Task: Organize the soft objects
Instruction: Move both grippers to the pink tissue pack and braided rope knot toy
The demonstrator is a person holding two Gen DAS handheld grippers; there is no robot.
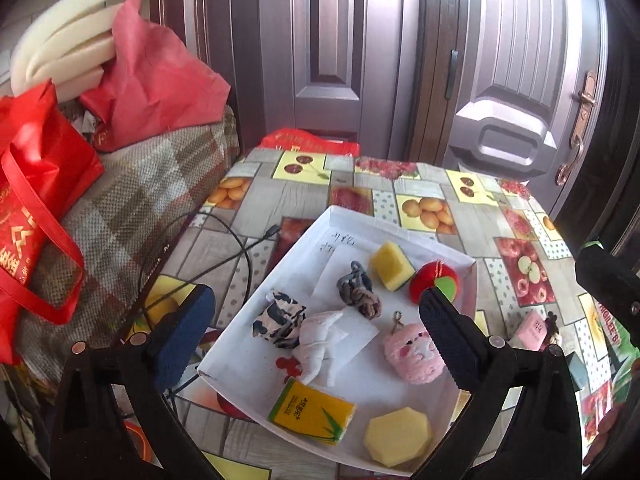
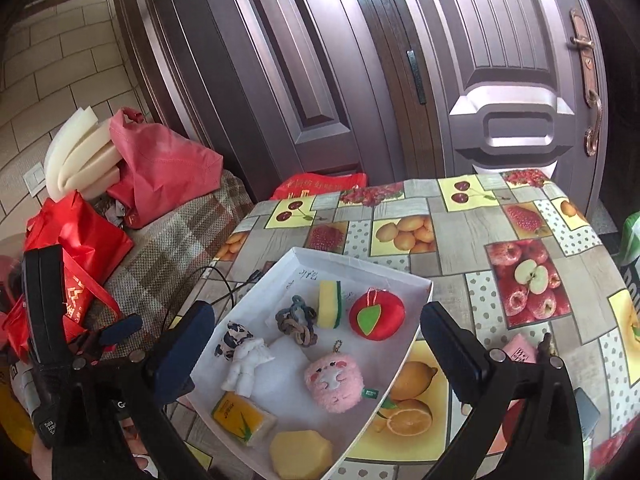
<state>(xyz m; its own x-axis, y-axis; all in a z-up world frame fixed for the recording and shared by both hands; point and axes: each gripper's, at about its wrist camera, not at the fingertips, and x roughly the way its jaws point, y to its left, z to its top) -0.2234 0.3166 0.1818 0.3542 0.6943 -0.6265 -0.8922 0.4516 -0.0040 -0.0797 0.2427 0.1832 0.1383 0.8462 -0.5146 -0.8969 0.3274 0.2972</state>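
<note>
You are facing a dark panelled door with a brass handle. A fruit-print tablecloth is covering the table. A black cable is trailing across its left edge. Beside it, a checked blanket is carrying a red bag, a pink bag and white foam strips, the strips leaning against the pink bag.

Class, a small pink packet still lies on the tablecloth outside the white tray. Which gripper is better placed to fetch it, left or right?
Right, probably. The pink packet lies beside the right gripper's own right finger, while the left gripper hangs over the white tray. Both grippers are open and empty.
</note>
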